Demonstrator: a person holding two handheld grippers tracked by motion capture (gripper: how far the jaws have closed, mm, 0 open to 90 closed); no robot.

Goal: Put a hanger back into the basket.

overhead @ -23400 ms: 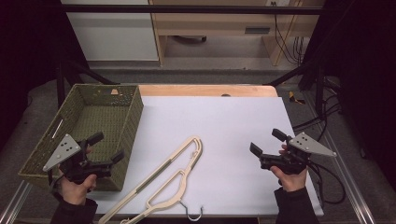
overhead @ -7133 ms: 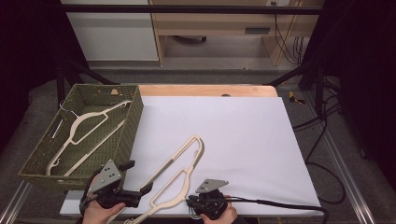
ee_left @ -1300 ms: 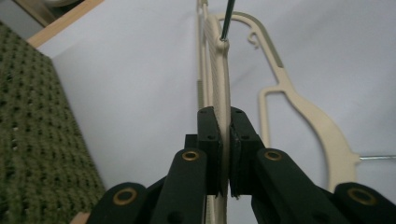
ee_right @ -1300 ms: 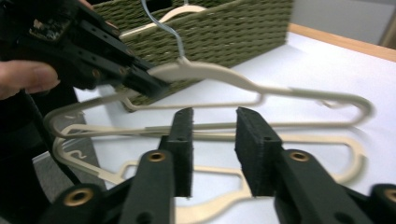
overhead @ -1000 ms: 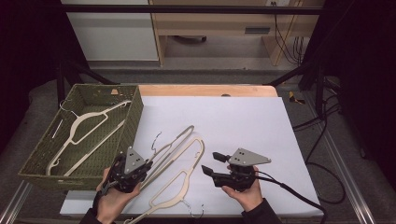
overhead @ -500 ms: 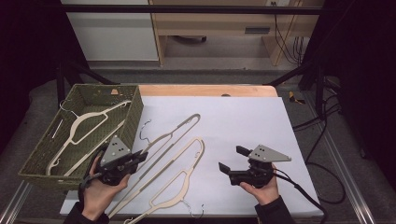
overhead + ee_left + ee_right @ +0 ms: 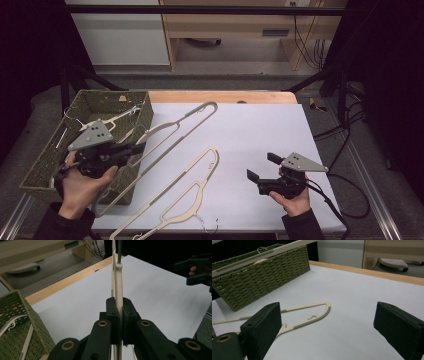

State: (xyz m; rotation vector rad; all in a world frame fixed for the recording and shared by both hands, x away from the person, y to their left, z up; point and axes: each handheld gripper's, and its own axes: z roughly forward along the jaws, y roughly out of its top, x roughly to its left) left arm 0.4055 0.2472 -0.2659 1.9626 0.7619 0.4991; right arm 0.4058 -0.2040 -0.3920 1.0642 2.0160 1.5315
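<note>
1 hanger (image 7: 172, 197) lies on the table (image 7: 260, 130), right of the basket (image 7: 42, 165).

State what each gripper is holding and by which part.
The left gripper is shut on a hanger, clamping its flat bar. The right gripper is open and holds nothing.

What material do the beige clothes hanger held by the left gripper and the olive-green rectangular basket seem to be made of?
The beige clothes hanger looks like matte moulded plastic: smooth, one even colour, rounded edges, possibly with a metal hook, which is hard to tell. The olive-green rectangular basket looks like woven fibre, wicker or paper cord: its walls show regular plaited rows with a dull surface.
</note>
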